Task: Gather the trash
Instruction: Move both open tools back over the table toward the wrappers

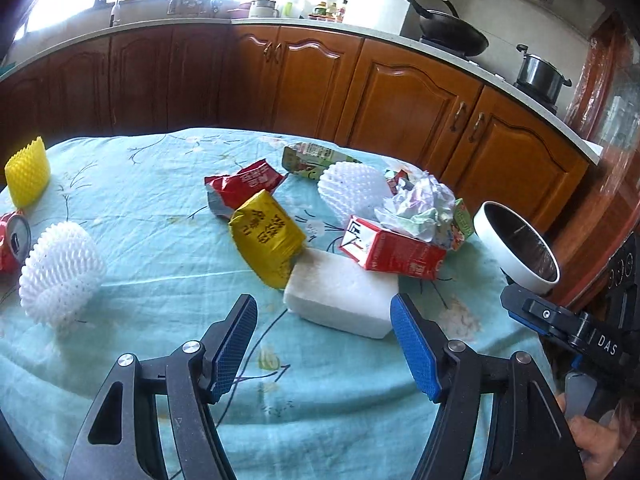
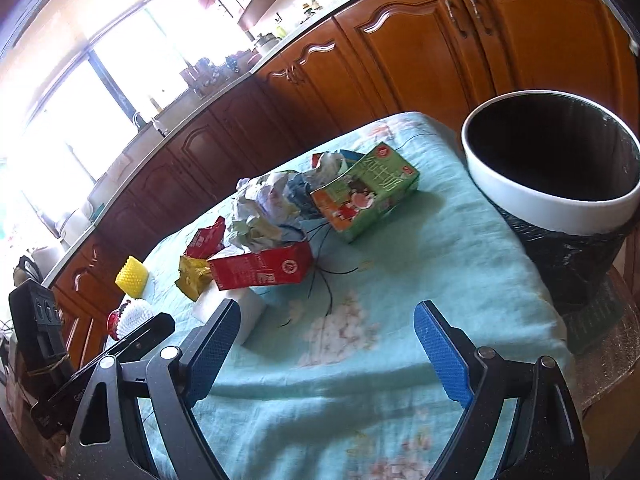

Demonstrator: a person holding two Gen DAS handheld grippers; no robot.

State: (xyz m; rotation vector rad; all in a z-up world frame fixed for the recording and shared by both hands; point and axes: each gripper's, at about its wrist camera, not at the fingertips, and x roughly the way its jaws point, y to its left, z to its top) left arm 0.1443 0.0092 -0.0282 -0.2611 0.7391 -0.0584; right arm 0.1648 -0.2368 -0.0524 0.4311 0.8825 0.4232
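Trash lies scattered on a light blue tablecloth (image 1: 160, 240). My left gripper (image 1: 324, 324) is open, its fingers either side of the near end of a white foam block (image 1: 340, 296), with no contact visible. Behind it lie a yellow packet (image 1: 266, 236), a red packet (image 1: 244, 184), a red carton (image 1: 394, 250), crumpled paper (image 1: 420, 204) and a white foam net (image 1: 352, 188). My right gripper (image 2: 328, 328) is open over bare cloth, with nothing between its fingers. A green carton (image 2: 366, 192) lies ahead of it. The white-rimmed bin (image 2: 552, 168) stands at the right.
At the left lie another white foam net (image 1: 60, 272), a yellow foam net (image 1: 28, 176) and a red can (image 1: 14, 240). A second green carton (image 1: 312, 158) lies at the far edge. Wooden cabinets (image 1: 400, 96) run behind the table. The right gripper's body (image 1: 568, 320) shows at the right.
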